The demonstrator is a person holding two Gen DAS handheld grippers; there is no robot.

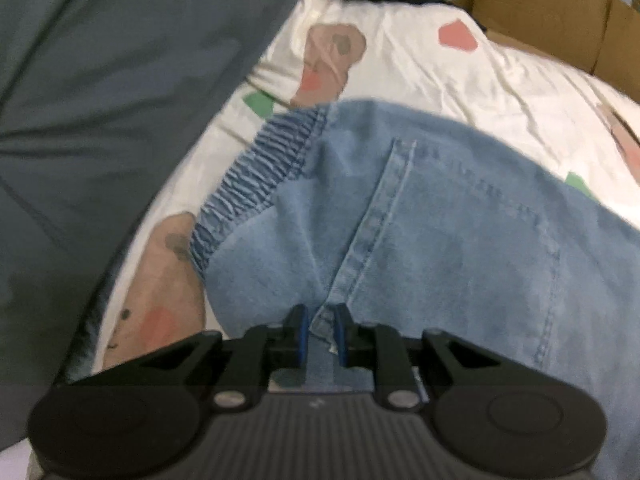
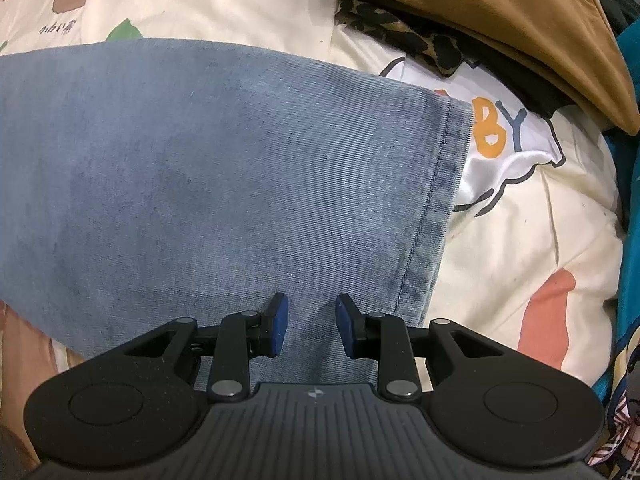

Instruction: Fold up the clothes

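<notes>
**Left jaws pinch denim, right jaws gape above it**

Clenched on a fold of the light-blue jeans [image 1: 440, 220], the left gripper [image 1: 322, 332] grips cloth near a seam, below the elastic waistband [image 1: 260, 176]. The right gripper [image 2: 311, 326] stands parted, pads clear of the fabric, pointing down at a trouser leg close to its stitched hem [image 2: 436, 200]. The jeans lie spread on a cream printed bedsheet [image 2: 520, 240]. A tan garment [image 2: 500, 20] sits beyond the hem; a grey blanket [image 1: 100, 120] lies beside the waistband.
</notes>
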